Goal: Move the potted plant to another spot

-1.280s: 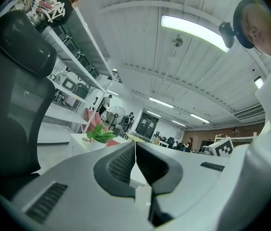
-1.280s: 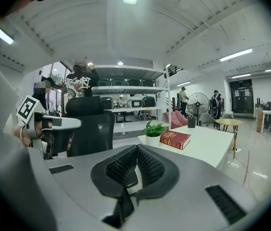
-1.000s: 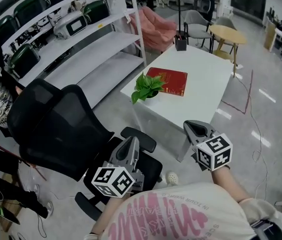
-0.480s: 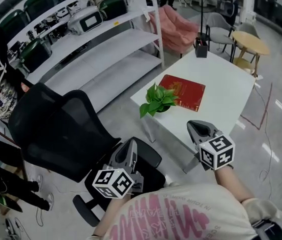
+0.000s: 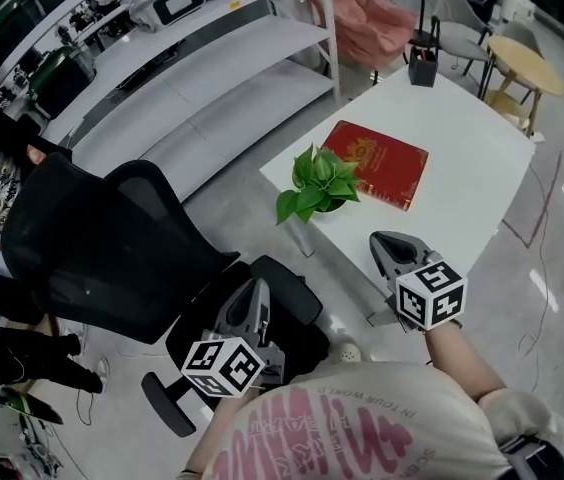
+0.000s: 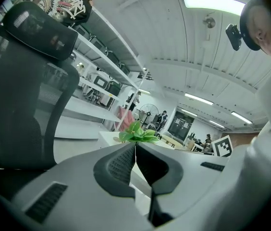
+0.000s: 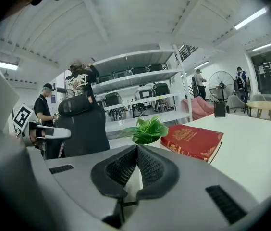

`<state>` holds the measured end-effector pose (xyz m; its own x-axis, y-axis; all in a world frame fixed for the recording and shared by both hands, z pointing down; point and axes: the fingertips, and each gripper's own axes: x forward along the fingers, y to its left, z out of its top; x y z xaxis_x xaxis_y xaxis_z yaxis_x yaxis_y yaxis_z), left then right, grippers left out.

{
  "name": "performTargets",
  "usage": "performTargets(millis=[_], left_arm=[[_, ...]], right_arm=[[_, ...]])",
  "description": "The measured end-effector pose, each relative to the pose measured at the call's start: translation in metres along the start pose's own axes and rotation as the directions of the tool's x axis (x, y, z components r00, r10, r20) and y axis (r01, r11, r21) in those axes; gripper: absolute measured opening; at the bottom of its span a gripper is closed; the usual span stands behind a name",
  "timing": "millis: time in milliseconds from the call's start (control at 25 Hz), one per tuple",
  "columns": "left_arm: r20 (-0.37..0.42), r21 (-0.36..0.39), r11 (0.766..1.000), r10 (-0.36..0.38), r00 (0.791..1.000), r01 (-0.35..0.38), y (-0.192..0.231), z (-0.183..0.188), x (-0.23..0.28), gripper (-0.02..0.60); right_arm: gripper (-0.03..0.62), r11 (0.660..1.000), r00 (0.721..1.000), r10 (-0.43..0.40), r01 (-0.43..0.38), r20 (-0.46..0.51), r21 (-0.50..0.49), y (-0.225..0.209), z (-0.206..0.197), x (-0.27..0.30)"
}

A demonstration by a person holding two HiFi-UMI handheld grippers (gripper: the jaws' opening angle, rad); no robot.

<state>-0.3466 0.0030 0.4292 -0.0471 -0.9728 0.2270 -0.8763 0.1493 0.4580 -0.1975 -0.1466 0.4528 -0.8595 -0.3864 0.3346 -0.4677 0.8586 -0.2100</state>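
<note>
Two grippers, neither carrying anything: the left gripper (image 5: pixel 258 290) and the right gripper (image 5: pixel 382 240) each have their jaws pressed together on nothing, probably because the reach is not yet made; the leafy green potted plant (image 5: pixel 317 183) stands just beside the red hardback book (image 5: pixel 377 165), at its near left corner, both on the white rectangular table (image 5: pixel 462 158); each gripper is well short of the book (the right one nearer); only the head view gives that layout; the left gripper view shows leaves above its closed tips and no book; the right gripper view shows both.
</note>
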Motion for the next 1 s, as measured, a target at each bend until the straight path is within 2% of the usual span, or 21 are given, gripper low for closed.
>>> performTargets(millis=[320,400,520,640,800,880,1000], left_arm=[[-0.027,-0.016,0.998,0.068,0.997,-0.069,0.024,-0.009,0.016,0.025],[-0.029,-0.024,0.996,0.089,0.996,-0.089,0.031,-0.010,0.016,0.025],[-0.035,-0.034,0.991,0.125,0.992,-0.126,0.039,-0.011,0.014,0.025],[-0.041,-0.044,0.986,0.157,0.987,-0.159,0.046,-0.010,0.010,0.025],[-0.046,-0.032,0.981,0.188,0.981,-0.189,0.051,-0.008,0.006,0.025],[-0.047,-0.036,0.979,0.200,0.979,-0.202,0.055,-0.006,0.005,0.025],[-0.049,-0.039,0.975,0.217,0.975,-0.219,0.061,-0.005,0.003,0.025]], right_arm=[[0.017,0.998,0.998,0.054,-0.052,-0.034,0.047,-0.020,-0.019,0.040],[0.140,0.996,0.995,0.080,-0.078,-0.051,0.047,-0.023,-0.023,0.051],[0.191,0.995,0.993,0.097,-0.095,-0.061,0.038,-0.029,-0.024,0.067],[0.324,0.992,0.990,0.126,-0.125,-0.060,0.030,-0.030,-0.022,0.084],[0.364,0.988,0.986,0.153,-0.153,-0.070,0.001,-0.028,-0.020,0.103],[0.419,0.989,0.986,0.143,-0.145,-0.089,-0.023,-0.030,-0.023,0.112],[0.470,0.990,0.987,0.120,-0.127,-0.104,-0.058,-0.034,-0.025,0.123]])
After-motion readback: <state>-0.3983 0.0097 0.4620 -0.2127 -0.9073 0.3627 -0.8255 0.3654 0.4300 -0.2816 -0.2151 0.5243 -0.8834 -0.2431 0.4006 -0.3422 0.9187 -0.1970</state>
